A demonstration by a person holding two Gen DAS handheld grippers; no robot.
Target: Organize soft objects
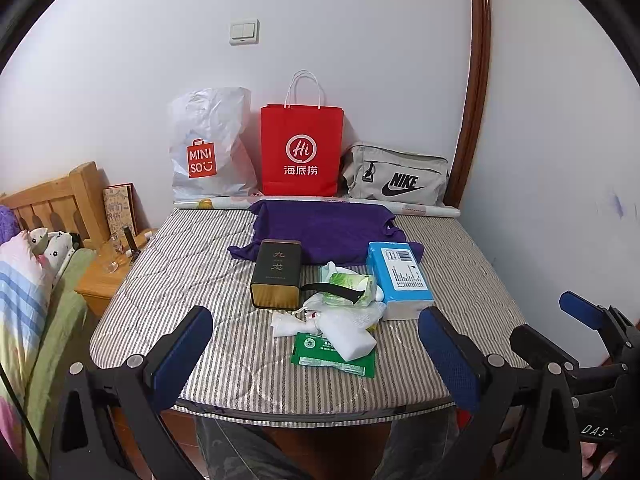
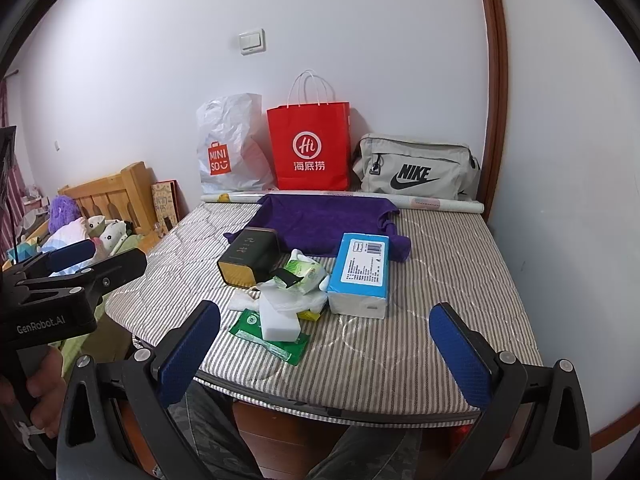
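Two handheld grippers hang over the near edge of a striped mattress [image 1: 192, 264], both spread wide and holding nothing, at what looks like the opening of a job to organize soft objects. The left gripper [image 1: 316, 354] frames the clutter between its blue pads; dead ahead of it, nearest its fingertips, lies a green wipes packet [image 1: 320, 360] with a white pouch [image 1: 350, 340] resting across it, probably the easiest first grab because it sits on top and closest to the edge. The right gripper [image 2: 326, 358] is held just beside its partner, and from there the same heap falls ahead and slightly left of its span. Beyond the pouch sit a green tissue pack [image 1: 350, 284] with a dark strap across it, a dark tin [image 1: 276, 276] to the left and a blue tissue pack [image 1: 400, 276] to the right, lying flat with its label up. Farther ahead a purple towel [image 1: 320, 232] is spread flat. At the far wall stand a white plastic bag [image 1: 208, 144], a red paper bag [image 1: 302, 148] and a grey Nike bag [image 1: 394, 178], upright, likely as candidate containers, though which one takes the soft goods cannot be told. The rigid tin seems the odd one out.
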